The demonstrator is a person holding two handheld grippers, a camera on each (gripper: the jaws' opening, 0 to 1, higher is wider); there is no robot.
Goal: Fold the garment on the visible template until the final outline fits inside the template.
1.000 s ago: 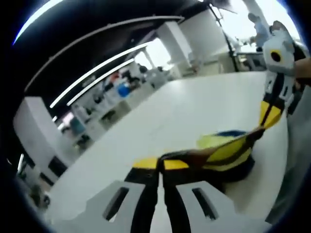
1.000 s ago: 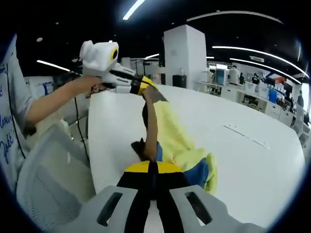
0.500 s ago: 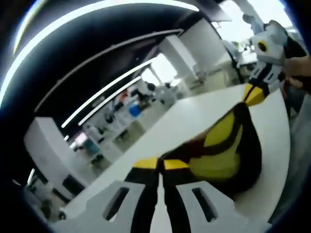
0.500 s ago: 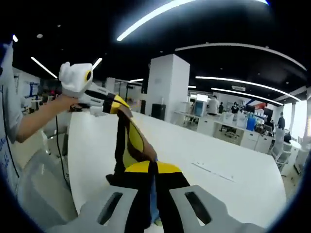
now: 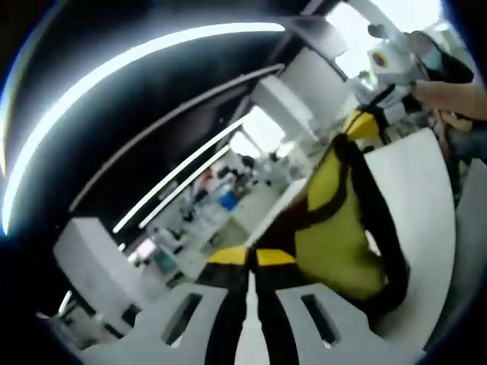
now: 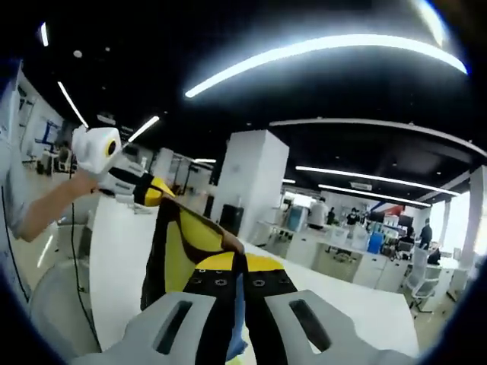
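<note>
White table [image 6: 114, 251] is lying at lower left; both the left gripper [image 5: 251, 257] and right gripper [image 6: 234, 262] are pinching the yellow-black garment [image 5: 335, 228] aloft, folding apparently not begun.

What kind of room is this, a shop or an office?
Most likely a big open-plan office or lab. Long strip lights run across a dark ceiling, a square white pillar stands mid-room, and desks with people at them fill the back. Up front, a yellow and black garment hangs over a white table.
</note>
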